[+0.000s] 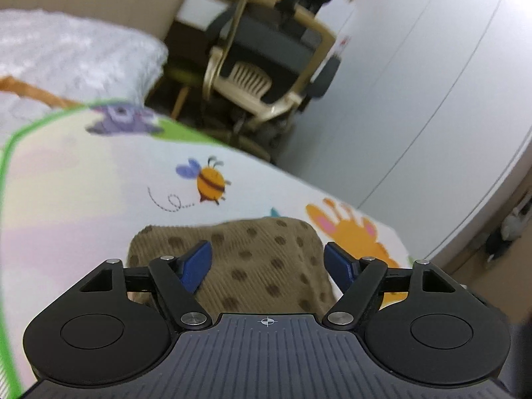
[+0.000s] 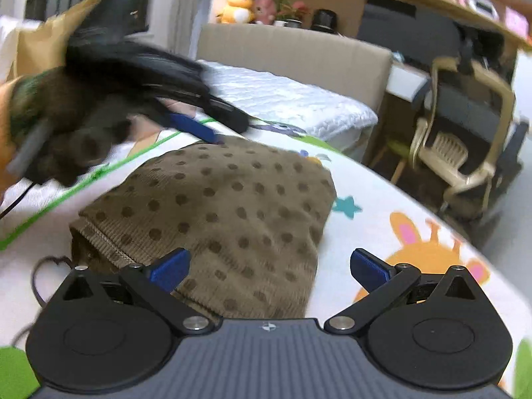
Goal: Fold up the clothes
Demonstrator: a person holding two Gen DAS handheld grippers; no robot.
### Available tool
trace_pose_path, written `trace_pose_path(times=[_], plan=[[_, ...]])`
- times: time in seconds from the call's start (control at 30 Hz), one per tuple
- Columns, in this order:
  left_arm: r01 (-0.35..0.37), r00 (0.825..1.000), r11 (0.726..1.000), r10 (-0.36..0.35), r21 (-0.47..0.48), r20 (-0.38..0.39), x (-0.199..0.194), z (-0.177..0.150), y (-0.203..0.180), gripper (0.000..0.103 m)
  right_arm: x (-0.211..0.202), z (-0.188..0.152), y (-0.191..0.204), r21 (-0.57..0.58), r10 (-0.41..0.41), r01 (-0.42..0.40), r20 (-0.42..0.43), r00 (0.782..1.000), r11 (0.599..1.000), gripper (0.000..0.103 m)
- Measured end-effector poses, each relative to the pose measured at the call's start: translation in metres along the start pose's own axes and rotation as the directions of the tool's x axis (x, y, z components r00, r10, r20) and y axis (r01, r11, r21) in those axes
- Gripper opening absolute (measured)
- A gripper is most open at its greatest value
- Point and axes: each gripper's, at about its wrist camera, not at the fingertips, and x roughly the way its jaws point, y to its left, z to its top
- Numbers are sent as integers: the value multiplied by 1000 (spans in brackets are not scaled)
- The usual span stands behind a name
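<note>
The folded garment [image 2: 226, 212] is tan-brown ribbed cloth patterned with darker brown dots; it lies on a play mat [image 1: 83, 173] of white and pastel ground with a bright green border, printed with an orange-and-black striped bee [image 1: 209, 183] with blue wings, an orange rabbit [image 2: 429, 249] with pink ears, a teal star [image 2: 345, 206] and a purple animal [image 1: 123, 119]. Both grippers are black with blue finger pads [image 1: 196, 267]; the quilted bedding [image 2: 282, 99] is white, the headboard [image 2: 292, 56] beige, the chair [image 1: 266, 63] cream-framed with dark grey cushions, the plush toy [image 2: 237, 6] yellow-orange.
</note>
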Motion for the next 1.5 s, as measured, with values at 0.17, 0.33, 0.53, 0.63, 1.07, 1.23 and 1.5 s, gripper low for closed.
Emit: trace_pose_path(times=[0.17, 0.33, 0.53, 0.63, 1.07, 1.23, 1.5], plan=[[-44, 999, 999, 45, 31, -25, -60, -49, -1, 93, -4, -17, 9, -39, 60, -61, -37, 998, 997, 103], [-26, 982, 999, 32, 32, -188, -64, -102, 3, 93, 9, -28, 42, -171, 47, -57, -58, 997, 984, 103], [-124, 981, 986, 139, 114, -132, -39, -91, -6, 88, 35, -12, 37, -155, -41, 37, -24, 999, 987, 103], [-193, 974, 972, 206, 132, -95, -24, -83, -10, 89, 37, -13, 31, -116, -56, 52, -30, 998, 992, 103], [-335, 942, 942, 334, 34, 19, -86, -155, -74, 102, -49, -72, 12, 124, -37, 38, -7, 999, 992, 103], [-358, 934, 934, 358, 13, 11, -109, -200, -115, 103, -96, -103, 18, 116, -80, 84, -38, 996, 990, 103], [-454, 890, 879, 443, 145, 107, -99, -224, -158, 103, -110, -130, -8, 145, -272, 279, -65, 960, 949, 103]])
